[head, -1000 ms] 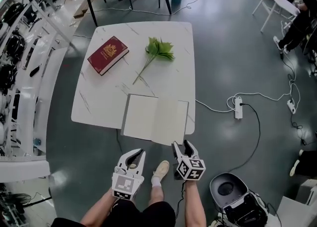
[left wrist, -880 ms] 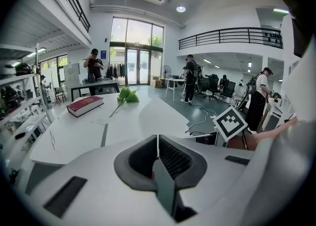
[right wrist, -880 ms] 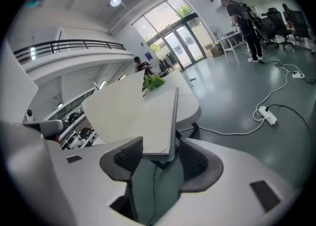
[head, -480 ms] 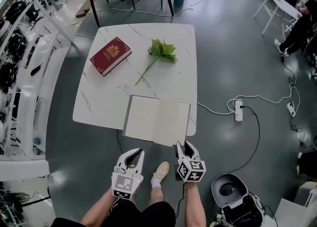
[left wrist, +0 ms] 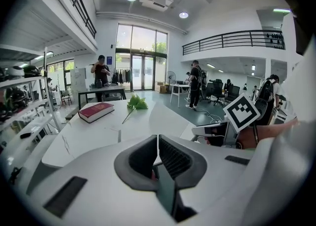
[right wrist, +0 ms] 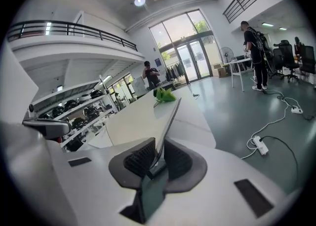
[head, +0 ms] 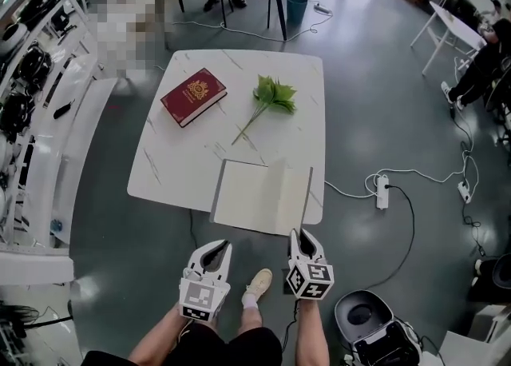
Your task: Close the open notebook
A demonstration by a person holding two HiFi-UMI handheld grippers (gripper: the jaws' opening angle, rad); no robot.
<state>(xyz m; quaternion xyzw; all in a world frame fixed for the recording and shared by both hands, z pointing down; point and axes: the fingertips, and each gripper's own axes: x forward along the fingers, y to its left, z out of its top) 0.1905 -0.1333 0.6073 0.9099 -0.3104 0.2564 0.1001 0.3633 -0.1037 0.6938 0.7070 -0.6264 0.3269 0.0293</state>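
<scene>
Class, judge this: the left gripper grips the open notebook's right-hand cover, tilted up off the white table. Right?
No: it is the right gripper whose jaws, just closing, grip the notebook's right-hand cover, tilted up off the white table. The right gripper view shows it; the left gripper is shut and empty.

Smooth, glossy white marble-look bench (head: 172,161); matt cream paper pages in the open grey-covered notebook (head: 251,196); dark red hardback book (head: 193,97) with a faint sheen.
</scene>
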